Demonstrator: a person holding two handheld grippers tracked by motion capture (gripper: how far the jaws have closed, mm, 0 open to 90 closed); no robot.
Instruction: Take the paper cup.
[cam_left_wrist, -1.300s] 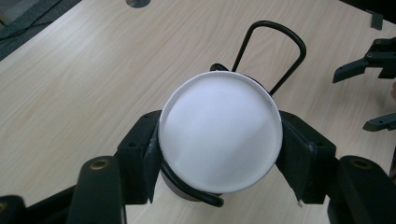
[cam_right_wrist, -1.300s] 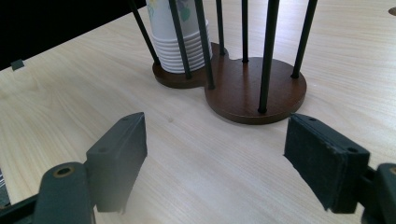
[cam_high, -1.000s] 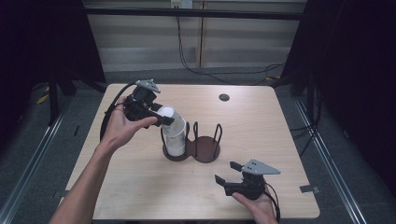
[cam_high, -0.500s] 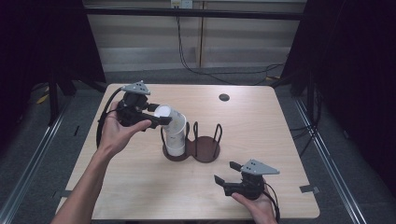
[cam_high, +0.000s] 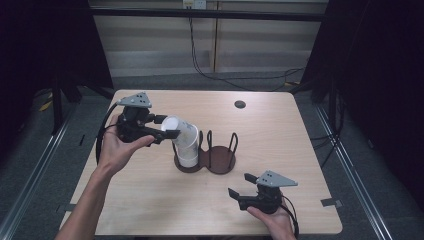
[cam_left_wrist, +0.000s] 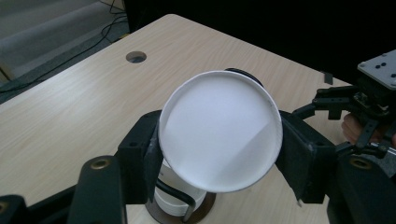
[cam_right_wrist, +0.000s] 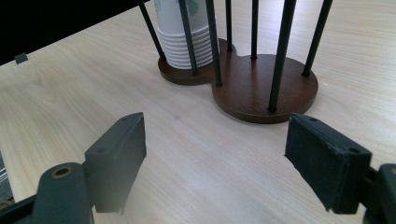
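My left gripper (cam_high: 170, 126) is shut on a white paper cup (cam_high: 181, 132), pads pressing on both sides. The cup is tilted on its side just above a stack of white cups (cam_high: 189, 154) that stands in the left ring of a dark wooden holder (cam_high: 222, 164). In the left gripper view the cup's flat round end (cam_left_wrist: 219, 135) faces the camera between the black pads (cam_left_wrist: 148, 156). My right gripper (cam_high: 241, 185) rests near the table's front right, open, with nothing between its pads (cam_right_wrist: 119, 154). It faces the holder (cam_right_wrist: 261, 88) and the stack (cam_right_wrist: 184, 42).
The holder's right ring (cam_high: 223, 150) has thin black upright rods and holds nothing. A small round hole (cam_high: 240, 104) is set in the tabletop at the back. The table edge (cam_high: 220, 233) runs just behind the right hand. Dark floor surrounds the table.
The left hand has drifted to the left with the cup, tilting it further over above the stack. The right gripper has stayed put.
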